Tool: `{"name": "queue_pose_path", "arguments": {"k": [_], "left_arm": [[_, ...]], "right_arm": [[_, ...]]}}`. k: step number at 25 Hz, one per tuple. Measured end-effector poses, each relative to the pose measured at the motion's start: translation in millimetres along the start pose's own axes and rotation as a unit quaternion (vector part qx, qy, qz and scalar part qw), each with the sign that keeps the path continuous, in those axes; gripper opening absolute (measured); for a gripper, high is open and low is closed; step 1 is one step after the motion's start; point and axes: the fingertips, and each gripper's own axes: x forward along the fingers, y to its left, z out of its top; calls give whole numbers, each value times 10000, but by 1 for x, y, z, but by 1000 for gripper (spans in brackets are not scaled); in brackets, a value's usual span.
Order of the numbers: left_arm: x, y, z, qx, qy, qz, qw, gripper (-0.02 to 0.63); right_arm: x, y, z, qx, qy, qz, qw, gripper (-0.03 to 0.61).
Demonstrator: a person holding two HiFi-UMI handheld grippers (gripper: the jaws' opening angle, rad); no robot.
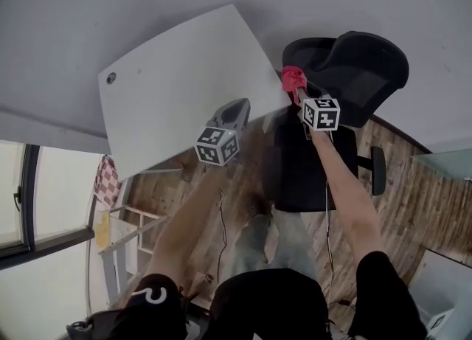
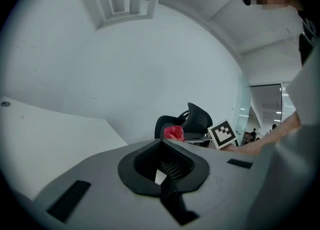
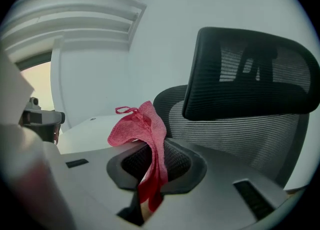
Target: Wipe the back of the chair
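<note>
No text, brand or number can be read; only black-and-white square patterns (not letters) are carried by the marker cube [image 1: 321, 113] just beside the chair [image 1: 361, 73].

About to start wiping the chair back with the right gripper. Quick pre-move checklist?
1. Grip: right gripper shut on red cloth: ok.
2. Contact: cloth touching mesh backrest: not ok, looks apart.
3. Spare: left gripper empty, jaws together: ok.
4. Clearance: left gripper away from chair, by white table: ok.
5. Stability: chair braced against rolling: cannot tell.
</note>
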Motion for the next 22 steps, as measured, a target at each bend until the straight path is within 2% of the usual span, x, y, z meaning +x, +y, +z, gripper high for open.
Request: {"name": "queue_pose_path", "arguments": {"k": [7, 13, 22], "left_arm": [[26, -6, -3, -48, 17, -171, 9998, 25], [43, -15, -6, 254, 130, -195, 9994, 25], [57, -18, -21, 258, 251, -75, 9993, 25]], "right_arm": [[35, -3, -25, -60, 36, 125, 9999, 72], [49, -20, -33, 109, -88, 23, 9999, 72], [57, -38, -30, -279, -107, -71, 9995, 71]]}}
